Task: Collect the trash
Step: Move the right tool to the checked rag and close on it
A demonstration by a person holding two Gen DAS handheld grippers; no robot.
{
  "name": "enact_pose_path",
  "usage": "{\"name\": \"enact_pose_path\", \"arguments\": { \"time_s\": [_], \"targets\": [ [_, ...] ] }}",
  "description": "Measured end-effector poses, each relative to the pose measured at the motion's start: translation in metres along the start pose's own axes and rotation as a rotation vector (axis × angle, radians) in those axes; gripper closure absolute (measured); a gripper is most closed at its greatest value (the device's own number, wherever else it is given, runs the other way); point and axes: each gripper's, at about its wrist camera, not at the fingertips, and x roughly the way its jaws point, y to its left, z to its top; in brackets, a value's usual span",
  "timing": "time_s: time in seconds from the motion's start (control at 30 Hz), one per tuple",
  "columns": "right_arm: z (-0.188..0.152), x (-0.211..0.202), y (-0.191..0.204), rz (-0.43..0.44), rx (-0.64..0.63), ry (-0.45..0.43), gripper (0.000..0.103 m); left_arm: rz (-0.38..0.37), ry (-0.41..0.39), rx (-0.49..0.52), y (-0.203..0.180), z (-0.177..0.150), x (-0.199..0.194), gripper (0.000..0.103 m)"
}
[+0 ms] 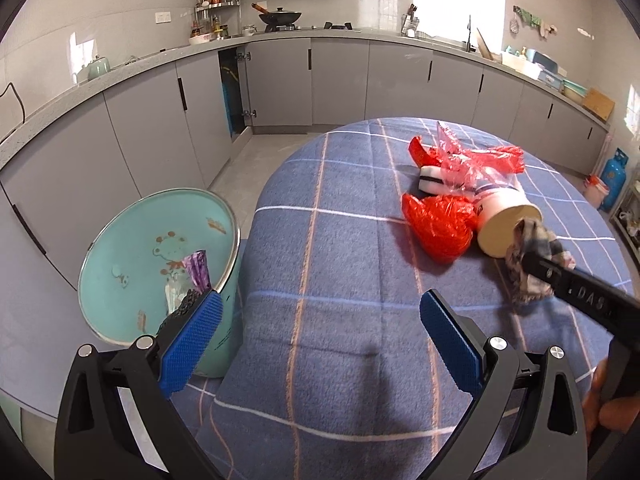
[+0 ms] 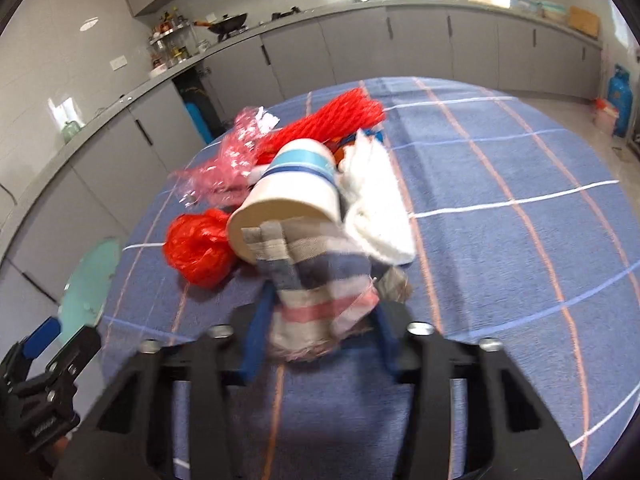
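Note:
A heap of trash lies on the blue checked tablecloth [image 1: 340, 240]: a paper cup [image 2: 292, 200] on its side, a crumpled red plastic bag [image 2: 198, 248], red mesh netting [image 2: 344, 120], a clear pinkish wrapper [image 2: 232, 156] and a white cloth [image 2: 380, 216]. My right gripper [image 2: 324, 304] is shut on a striped cloth [image 2: 320, 276] at the cup's mouth, with the cloth bunched between the blue pads. My left gripper [image 1: 320, 304] stands open and empty over the table's near edge. Left of it, a teal bin [image 1: 132, 240] holds a purple wrapper [image 1: 198, 272].
Grey kitchen cabinets [image 1: 340, 80] and a worktop run around the room, and one cabinet door [image 1: 234, 88] stands open. A wok [image 1: 280, 16] sits on the stove. A blue gas cylinder [image 1: 614, 178] stands on the floor at the far right.

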Motion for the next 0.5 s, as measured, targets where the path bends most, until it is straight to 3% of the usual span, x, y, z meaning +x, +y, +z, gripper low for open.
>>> {"name": "enact_pose_path", "arguments": {
  "time_s": [0.03,0.1,0.17,0.37,0.5],
  "targets": [
    [-0.001,-0.002,0.0,0.0,-0.004,-0.007,0.067,-0.006,-0.001,-0.001,-0.001,0.002,0.001,0.006],
    [-0.002,-0.007,0.0,0.009,-0.011,-0.019,0.086,-0.016,-0.002,0.001,-0.004,0.004,0.003,0.006],
    [-0.003,-0.014,-0.001,0.033,-0.014,-0.027,0.098,-0.024,-0.006,0.01,-0.009,0.007,0.006,0.006],
    [-0.001,-0.046,-0.014,0.052,0.024,-0.116,0.099,-0.064,-0.017,0.032,-0.025,0.02,0.015,0.007],
    [0.003,-0.058,-0.025,-0.004,0.045,-0.175,0.099,-0.093,-0.033,0.067,-0.045,0.03,0.024,0.009]
  ]
}}
